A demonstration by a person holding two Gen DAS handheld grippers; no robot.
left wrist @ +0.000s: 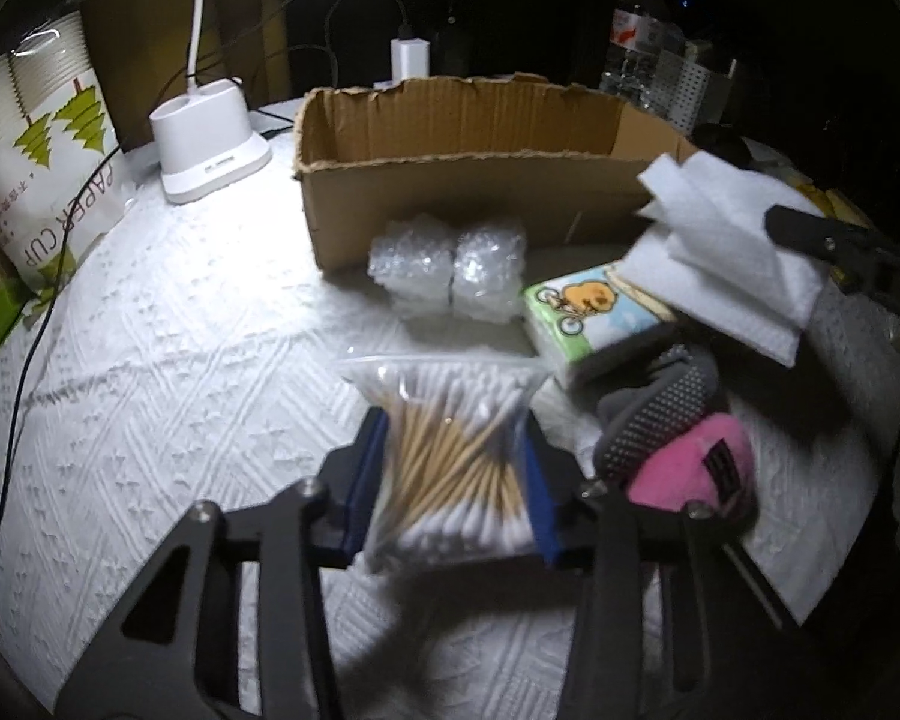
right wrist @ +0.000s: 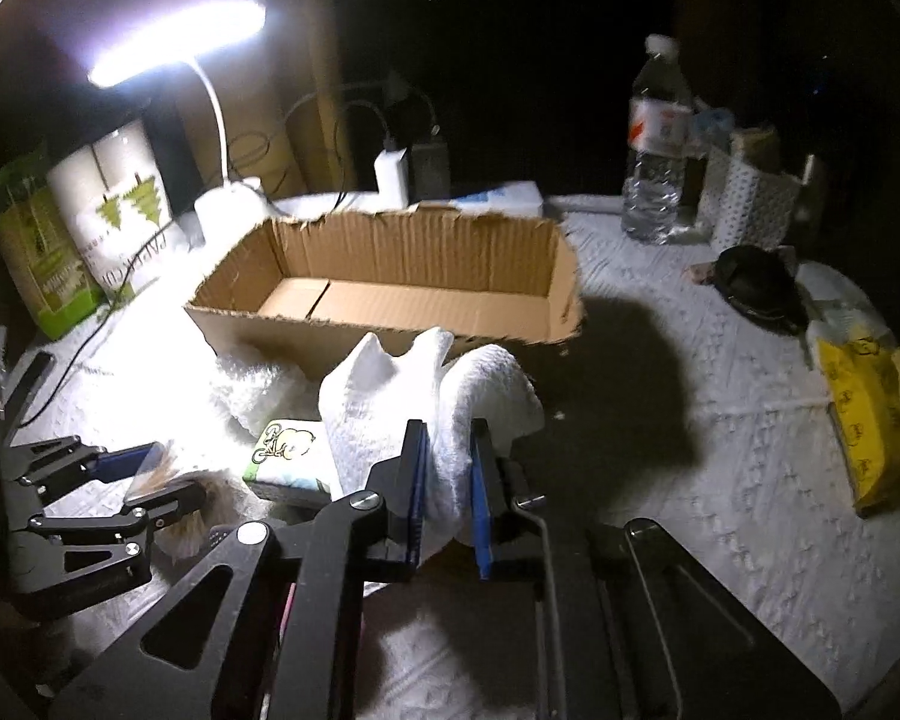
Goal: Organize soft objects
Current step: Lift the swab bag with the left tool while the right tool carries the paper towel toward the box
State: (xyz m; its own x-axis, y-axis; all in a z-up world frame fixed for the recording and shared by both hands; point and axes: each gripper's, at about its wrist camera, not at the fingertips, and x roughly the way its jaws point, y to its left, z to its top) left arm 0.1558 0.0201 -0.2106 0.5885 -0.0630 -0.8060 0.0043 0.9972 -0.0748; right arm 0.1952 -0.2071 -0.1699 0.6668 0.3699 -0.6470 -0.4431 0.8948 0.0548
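- My left gripper (left wrist: pixel 453 468) sits low in the bottom centre of the left wrist view, its blue-padded fingers (left wrist: pixel 367 480) pressed against both sides of a clear plastic bag of wooden-stemmed cotton swabs (left wrist: pixel 450 450); the bag is clamped between them.
- My right gripper (right wrist: pixel 447 480) sits at the bottom centre of the right wrist view, fingers narrow and pinched on a folded white cloth pad (right wrist: pixel 426 408), which stands up out of the grip and flops toward the box.
- In the left wrist view that same white pad (left wrist: pixel 732 252) hangs at the right of the frame, above a small tissue pack printed with a yellow cartoon cyclist (left wrist: pixel 582 312).
- A grey dotted sock and a pink plush piece (left wrist: pixel 678 444) lie just right of my left fingers, touching the tissue pack.
- Two bundles of clear bubble wrap (left wrist: pixel 450 270) rest against the front wall of the open brown cardboard box (left wrist: pixel 480 192), upper centre of the frame.
- The box's torn rim (right wrist: pixel 390 318) lies just beyond the white pad in the right wrist view; its floor shows only bare cardboard.
- The white embossed table cover (left wrist: pixel 180 360) spreads to the left of the swab bag, bounded by a black cable (left wrist: pixel 48 300) and a white desk lamp base (left wrist: pixel 210 144) at upper left.
- Right of the box, the open cover runs to a yellow packet (right wrist: pixel 870 420) and a clear water bottle (right wrist: pixel 657 144).
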